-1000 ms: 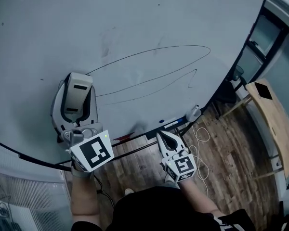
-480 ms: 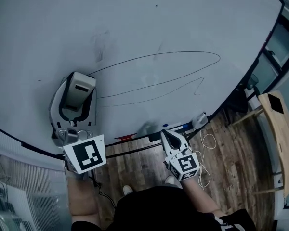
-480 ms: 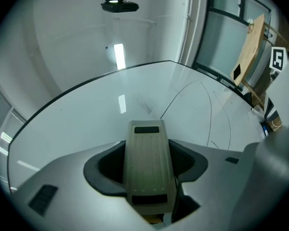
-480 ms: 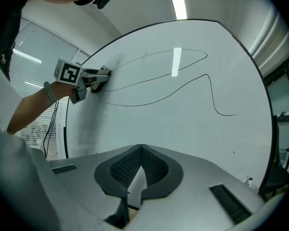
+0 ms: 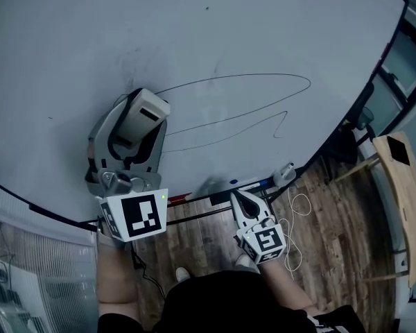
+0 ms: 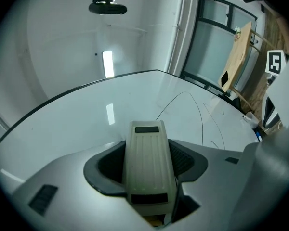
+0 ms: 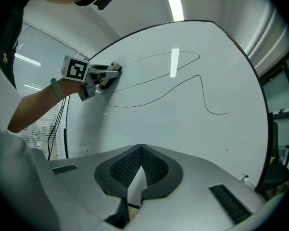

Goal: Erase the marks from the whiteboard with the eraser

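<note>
The whiteboard [image 5: 215, 33] bears thin black marks [image 5: 263, 82]: a long loop and a wavy line under it. My left gripper [image 5: 144, 114] is shut on the beige eraser [image 5: 150, 108] and holds it against the board at the left end of the marks. In the left gripper view the eraser [image 6: 147, 153] fills the gap between the jaws of the left gripper [image 6: 147, 161], with the marks [image 6: 202, 124] off to the right. My right gripper [image 5: 238, 195] hangs shut and empty near the board's lower edge. The right gripper [image 7: 141, 150] has its tips touching, and its view shows the marks [image 7: 183, 81] and the left gripper [image 7: 105, 76].
A tray along the board's bottom edge holds a blue marker [image 5: 248, 182], a red marker [image 5: 180, 198] and a small white object [image 5: 284, 173]. A wooden table [image 5: 402, 179] stands at the right. A white cable [image 5: 293, 217] lies on the wooden floor.
My left gripper has carried the eraser up and to the right, tilting toward the left end of the marks. The right gripper has barely moved.
</note>
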The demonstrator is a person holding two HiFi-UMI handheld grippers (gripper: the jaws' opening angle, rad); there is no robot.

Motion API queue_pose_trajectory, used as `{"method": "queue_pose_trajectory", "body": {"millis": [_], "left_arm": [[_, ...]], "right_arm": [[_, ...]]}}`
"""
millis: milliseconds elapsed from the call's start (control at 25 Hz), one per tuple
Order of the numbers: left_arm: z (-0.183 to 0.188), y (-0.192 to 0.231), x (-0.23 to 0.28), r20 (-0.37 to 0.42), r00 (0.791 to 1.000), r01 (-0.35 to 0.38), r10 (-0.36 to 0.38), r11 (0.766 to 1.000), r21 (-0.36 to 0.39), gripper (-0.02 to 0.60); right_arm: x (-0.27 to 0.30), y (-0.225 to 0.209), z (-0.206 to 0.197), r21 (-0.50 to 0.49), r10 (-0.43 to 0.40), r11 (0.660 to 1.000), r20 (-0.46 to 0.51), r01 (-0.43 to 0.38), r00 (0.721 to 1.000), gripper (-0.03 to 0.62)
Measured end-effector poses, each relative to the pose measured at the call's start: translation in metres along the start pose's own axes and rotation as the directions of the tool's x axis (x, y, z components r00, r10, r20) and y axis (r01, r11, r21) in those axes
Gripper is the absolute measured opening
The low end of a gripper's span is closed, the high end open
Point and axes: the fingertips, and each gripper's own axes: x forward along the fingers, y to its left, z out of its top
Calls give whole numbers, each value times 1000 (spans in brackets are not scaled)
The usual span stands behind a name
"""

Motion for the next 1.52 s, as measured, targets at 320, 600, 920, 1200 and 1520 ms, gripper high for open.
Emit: {"method": "queue_pose_trajectory", "body": {"millis": [320,600,920,1200,1520], "left_arm": [[45,-45,44,46,999,24,-27,997,71,258],[67,-66,68,49,999,2,-8,994,105,258],[55,-59,55,49,999,12,-19,991,135,258],[20,-31,23,8,1000,1,-2,989,145,258],[-40,20,-26,-60,997,-50,55,996,77,258]], "right_arm": [[-27,-58,3,10,-87,996,13,86,996,28],[-36,-94,8,-1,-111,994,15,111,994,28],[-17,-74,12,-15,-46,999,14,46,999,28],[5,-33,11,-14,16,1000,8,-16,1000,28],[36,30,6,-21,103,994,-14,-104,995,28]]}}
